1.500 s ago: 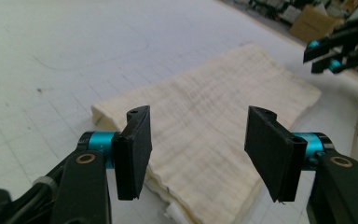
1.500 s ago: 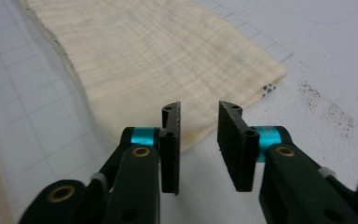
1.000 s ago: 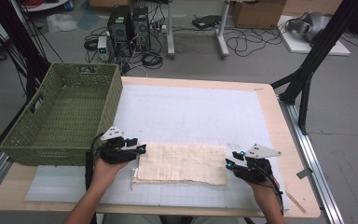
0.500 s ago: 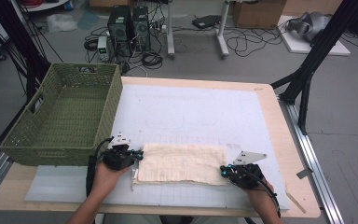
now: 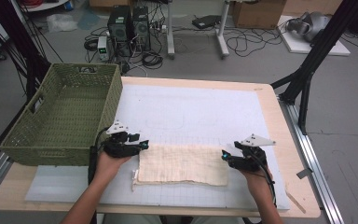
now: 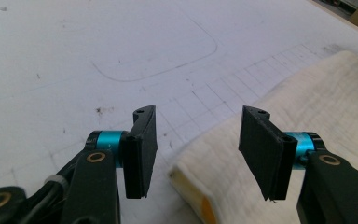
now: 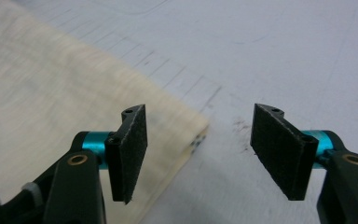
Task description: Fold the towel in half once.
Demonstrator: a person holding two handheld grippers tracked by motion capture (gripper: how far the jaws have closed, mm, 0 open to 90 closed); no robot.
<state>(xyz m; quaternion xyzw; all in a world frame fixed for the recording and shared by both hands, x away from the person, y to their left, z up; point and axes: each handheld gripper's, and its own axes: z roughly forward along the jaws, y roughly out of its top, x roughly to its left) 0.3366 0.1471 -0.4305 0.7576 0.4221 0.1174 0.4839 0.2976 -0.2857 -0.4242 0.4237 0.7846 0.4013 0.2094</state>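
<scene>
Cloth (image 5: 182, 164) lies folded beside the basket (image 5: 63, 119); left gripper (image 5: 142, 144) and right gripper (image 5: 224, 156), jaws just opened and empty, flank its ends, probably for another fold

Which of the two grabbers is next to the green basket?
The left gripper, at the cream cloth's left end. It sits beside the green basket; the right gripper is at the cloth's other end.

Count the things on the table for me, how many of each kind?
Green basket: 1
Cream cloth: 1
White mat: 1
Hand-held grippers: 2, left and right
Total: 5
</scene>
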